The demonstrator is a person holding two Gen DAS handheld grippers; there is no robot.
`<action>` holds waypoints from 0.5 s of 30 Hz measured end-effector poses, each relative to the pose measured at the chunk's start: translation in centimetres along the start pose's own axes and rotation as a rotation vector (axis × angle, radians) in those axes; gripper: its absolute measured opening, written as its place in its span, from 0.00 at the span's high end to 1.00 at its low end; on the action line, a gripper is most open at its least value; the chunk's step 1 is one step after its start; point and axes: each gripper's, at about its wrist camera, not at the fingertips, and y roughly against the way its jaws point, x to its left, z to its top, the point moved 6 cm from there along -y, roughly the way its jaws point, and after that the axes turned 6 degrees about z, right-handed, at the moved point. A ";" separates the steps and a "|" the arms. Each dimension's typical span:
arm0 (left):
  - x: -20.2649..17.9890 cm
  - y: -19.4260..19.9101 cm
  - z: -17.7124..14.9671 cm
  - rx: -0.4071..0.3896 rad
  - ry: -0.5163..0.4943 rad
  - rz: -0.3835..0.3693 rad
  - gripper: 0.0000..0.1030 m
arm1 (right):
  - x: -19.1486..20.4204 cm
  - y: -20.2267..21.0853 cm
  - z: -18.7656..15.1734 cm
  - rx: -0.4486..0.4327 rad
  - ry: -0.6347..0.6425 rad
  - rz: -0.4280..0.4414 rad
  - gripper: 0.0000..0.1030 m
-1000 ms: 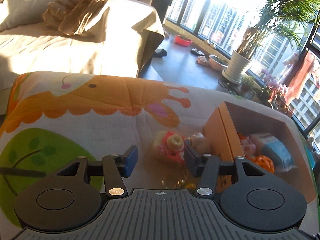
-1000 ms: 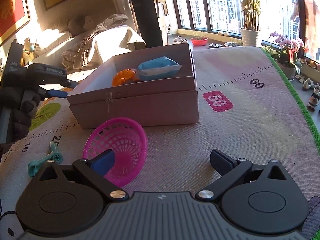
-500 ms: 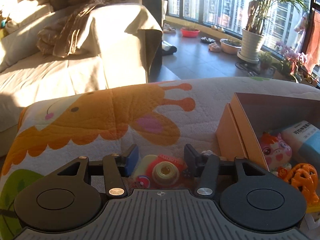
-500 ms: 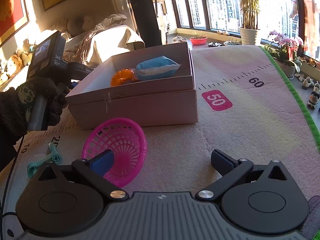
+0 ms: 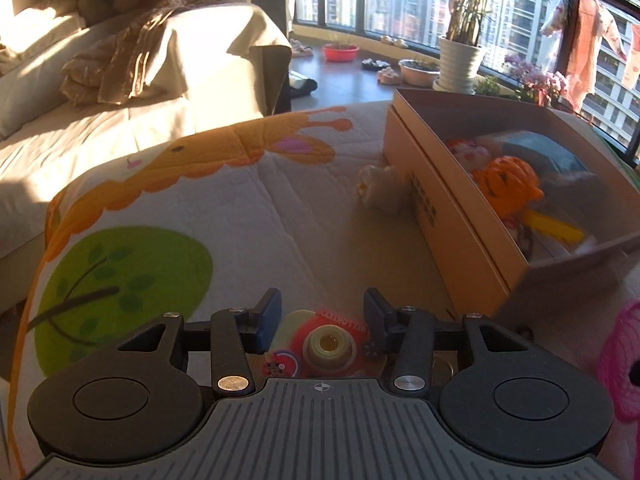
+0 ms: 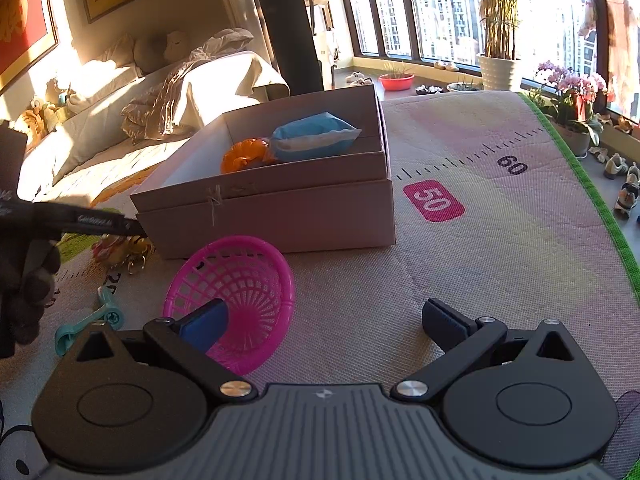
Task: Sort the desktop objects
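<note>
While its jaws had just been closing, the left tool [image 5: 320,316] straddled a red toy camera [image 5: 320,346] on the surface [image 5: 248,216], though whether the pads actually pressed it could not be told. Just beside it stood the cardboard box [image 5: 448,216], holding an orange ball [image 5: 508,184] and a blue packet [image 6: 316,140]. The right tool [image 6: 324,320] hung spread wide, empty, over a pink basket [image 6: 240,276] near the box's front.
</note>
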 end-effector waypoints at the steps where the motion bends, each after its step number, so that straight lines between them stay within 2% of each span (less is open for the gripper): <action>1: -0.2 0.8 -0.8 0.000 -0.004 -0.017 0.51 | 0.0 0.0 0.0 0.000 0.000 0.000 0.00; 8: -1.7 5.3 -5.0 0.002 0.004 -0.110 0.48 | 0.1 0.1 0.1 0.007 0.010 -0.003 0.00; 12: -2.2 6.6 -6.0 0.029 0.030 -0.226 0.38 | 0.3 0.2 0.1 0.005 0.026 -0.015 0.00; 15: -2.7 7.9 -6.7 0.025 0.053 -0.262 0.26 | 0.7 0.5 0.3 -0.012 0.052 -0.034 0.00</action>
